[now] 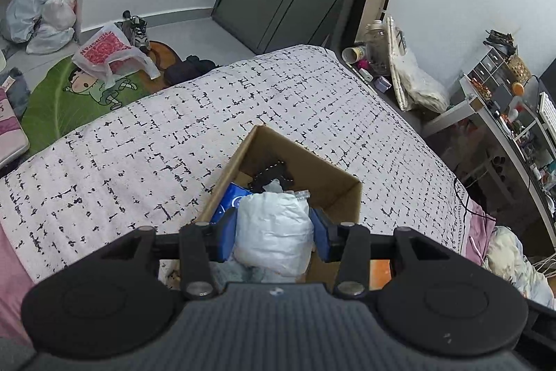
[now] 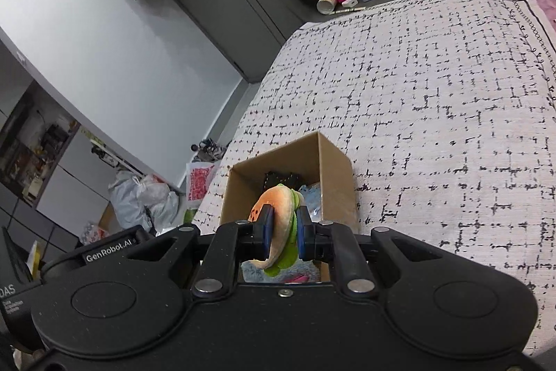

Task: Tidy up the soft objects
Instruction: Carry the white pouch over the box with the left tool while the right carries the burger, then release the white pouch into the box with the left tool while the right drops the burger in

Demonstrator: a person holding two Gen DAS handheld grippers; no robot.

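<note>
An open cardboard box (image 1: 333,172) stands on the bed; it also shows in the right wrist view (image 2: 333,169). My left gripper (image 1: 274,232) is shut on a white soft plastic-wrapped bundle (image 1: 274,225) and holds it over the box. Inside the box lie a blue packet (image 1: 229,200) and a black patterned item (image 1: 274,172). My right gripper (image 2: 283,232) is shut on an orange and green plush burger (image 2: 278,214), held just above the box's near side. Blue-wrapped and pink soft things (image 2: 299,277) show beneath it.
The bed is covered by a white quilt with black marks (image 1: 173,134), also in the right wrist view (image 2: 434,110). A green cartoon rug (image 1: 87,93), plastic bags (image 1: 41,9) and shoes lie on the floor. A cluttered side table (image 1: 378,61) and shelves (image 1: 504,99) stand right.
</note>
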